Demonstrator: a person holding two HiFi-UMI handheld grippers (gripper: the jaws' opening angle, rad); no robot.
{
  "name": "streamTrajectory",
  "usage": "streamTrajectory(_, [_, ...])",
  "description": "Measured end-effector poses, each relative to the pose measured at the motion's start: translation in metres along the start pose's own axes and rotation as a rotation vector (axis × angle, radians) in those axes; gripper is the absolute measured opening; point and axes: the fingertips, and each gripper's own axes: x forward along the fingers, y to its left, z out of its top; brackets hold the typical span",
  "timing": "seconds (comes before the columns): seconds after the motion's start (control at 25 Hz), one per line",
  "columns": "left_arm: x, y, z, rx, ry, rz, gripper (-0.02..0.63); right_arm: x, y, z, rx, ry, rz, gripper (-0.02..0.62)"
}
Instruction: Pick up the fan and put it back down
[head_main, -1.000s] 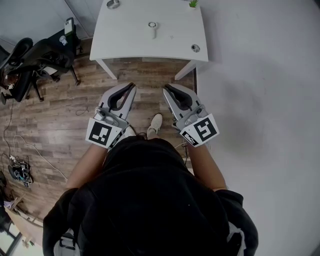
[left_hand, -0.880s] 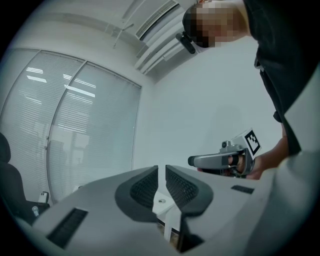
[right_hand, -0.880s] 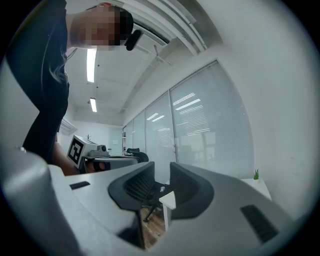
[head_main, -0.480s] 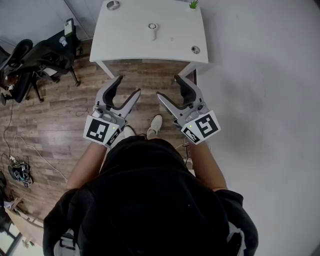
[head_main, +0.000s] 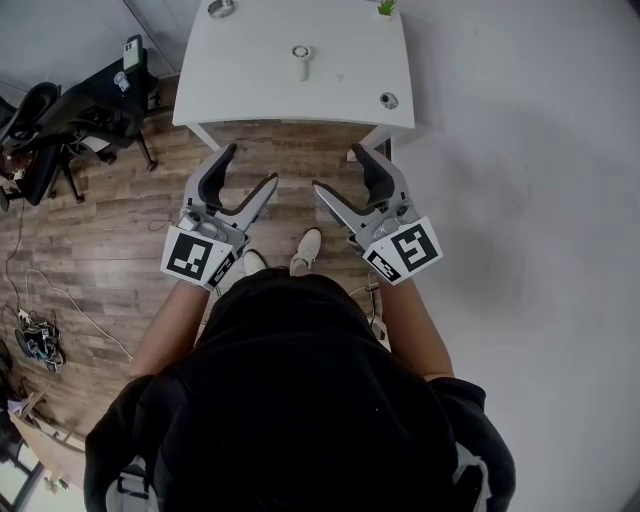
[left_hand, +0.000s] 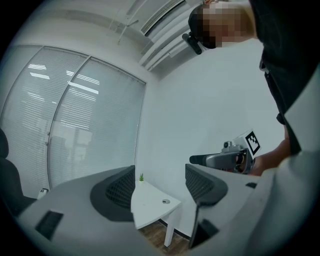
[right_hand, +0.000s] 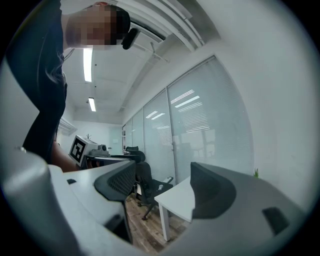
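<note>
The fan (head_main: 300, 61), small and white with a round head and short handle, rests near the middle of the white table (head_main: 250, 85) at the top of the head view. Both grippers hover over the wooden floor in front of the table, well short of the fan. My left gripper (head_main: 250, 166) has its jaws opening, nothing between them. My right gripper (head_main: 339, 170) is also opening and empty. In the left gripper view the left gripper (left_hand: 160, 186) frames a table corner (left_hand: 150, 205); the fan does not show there. The right gripper (right_hand: 165, 189) frames the table edge (right_hand: 177, 197).
On the table are a metal dish (head_main: 220, 8), a small round object (head_main: 388, 100) and a green plant (head_main: 385, 8). Black office chairs (head_main: 60, 115) stand at the left, cables (head_main: 30, 340) lie on the floor, and a white wall (head_main: 520, 200) runs along the right.
Both grippers went from shut to wide open. They also moved a little forward toward the table.
</note>
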Motion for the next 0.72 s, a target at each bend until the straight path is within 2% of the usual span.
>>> streamTrajectory(0.28, [0.033,0.0,0.002,0.014,0.007,0.02,0.314,0.004,-0.034,0.0,0.011,-0.003,0.024,0.347])
streamTrajectory(0.72, [0.081,0.001,0.004,0.017,0.015,0.094,0.313,0.011,-0.088,-0.002,0.034,-0.011,0.098,0.347])
